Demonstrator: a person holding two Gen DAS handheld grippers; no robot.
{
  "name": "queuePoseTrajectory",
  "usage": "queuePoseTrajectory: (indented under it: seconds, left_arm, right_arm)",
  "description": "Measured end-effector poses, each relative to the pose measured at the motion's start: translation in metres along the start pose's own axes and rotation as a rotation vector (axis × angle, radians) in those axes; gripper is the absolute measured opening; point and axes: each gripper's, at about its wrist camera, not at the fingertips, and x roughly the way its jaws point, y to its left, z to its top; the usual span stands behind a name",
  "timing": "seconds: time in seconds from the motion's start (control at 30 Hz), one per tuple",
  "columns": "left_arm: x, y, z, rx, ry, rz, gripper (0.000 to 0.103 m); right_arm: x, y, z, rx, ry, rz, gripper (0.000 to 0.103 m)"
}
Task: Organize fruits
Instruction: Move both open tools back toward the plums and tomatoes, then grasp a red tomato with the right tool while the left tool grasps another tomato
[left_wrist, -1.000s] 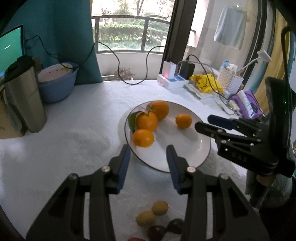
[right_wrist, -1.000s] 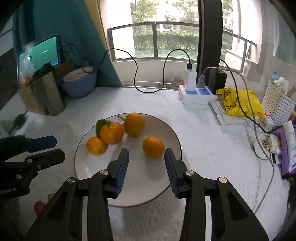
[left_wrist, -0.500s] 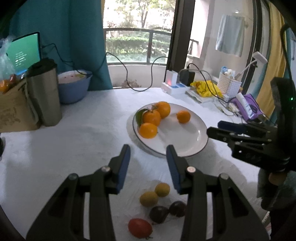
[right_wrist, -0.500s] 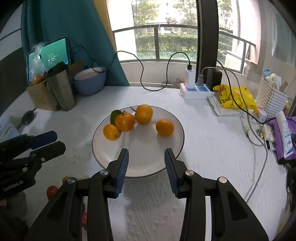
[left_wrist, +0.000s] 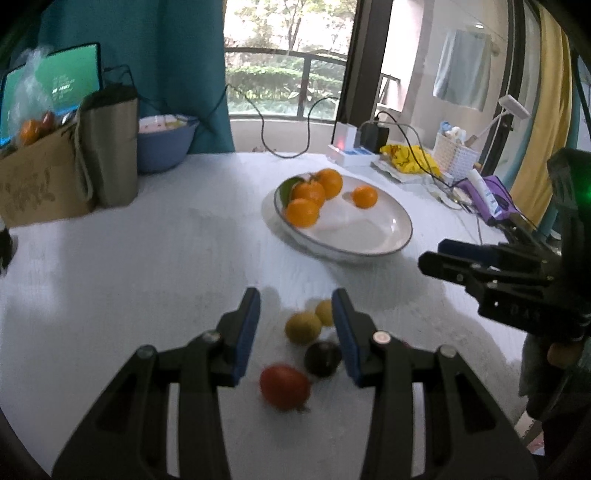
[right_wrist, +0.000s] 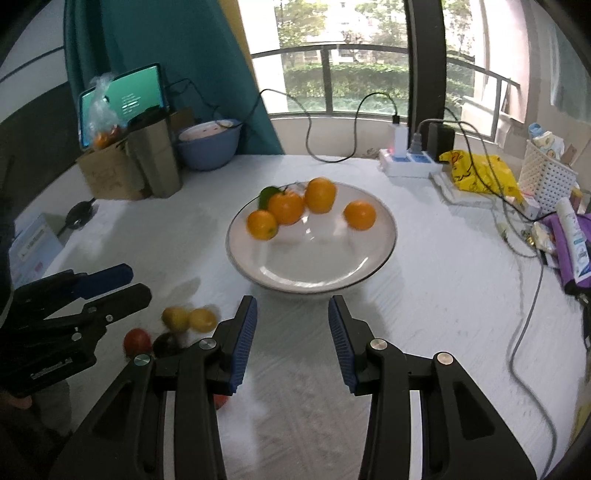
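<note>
A white plate (left_wrist: 369, 236) (right_wrist: 314, 266) holds several oranges (left_wrist: 302, 212) (right_wrist: 286, 206), one with a green leaf. On the white cloth nearer me lie two small yellow fruits (left_wrist: 303, 326) (right_wrist: 202, 319), a dark plum (left_wrist: 322, 358) and a red tomato (left_wrist: 284, 386) (right_wrist: 137, 341). My left gripper (left_wrist: 295, 299) hovers open above this small group with nothing gripped. Short of the plate's near rim, my right gripper (right_wrist: 293, 304) is open and empty. Each gripper shows in the other's view: the right gripper (left_wrist: 461, 258), the left gripper (right_wrist: 110, 284).
At the back left stand a steel tumbler (left_wrist: 109, 147), a cardboard box (left_wrist: 37, 181) and a blue bowl (left_wrist: 164, 142). A power strip (right_wrist: 410, 162) with cables, a yellow bag (right_wrist: 480, 173), a white basket (right_wrist: 546, 177) and toiletries crowd the right side.
Both grippers have drawn back from the plate toward me. The plate now looks smaller and farther, and the small fruits have come into full view under the left gripper. Jaw gaps are unchanged.
</note>
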Motion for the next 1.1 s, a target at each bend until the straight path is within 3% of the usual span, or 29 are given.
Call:
queuePoseTrajectory:
  seconds: [0.6, 1.0, 1.1]
  left_arm:
    - [-0.003, 0.01, -0.04, -0.029, 0.071, -0.02, 0.042]
    - [0.013, 0.013, -0.04, -0.038, 0.147, -0.03, 0.042]
    - [0.013, 0.012, -0.04, -0.029, 0.146, -0.033, 0.041]
  right_arm:
    - [0.008, 0.044, -0.042, -0.046, 0.073, 0.11, 0.042]
    - [0.022, 0.05, -0.051, -0.065, 0.136, 0.125, 0.042]
    - [0.025, 0.049, -0.052, -0.066, 0.144, 0.131, 0.036]
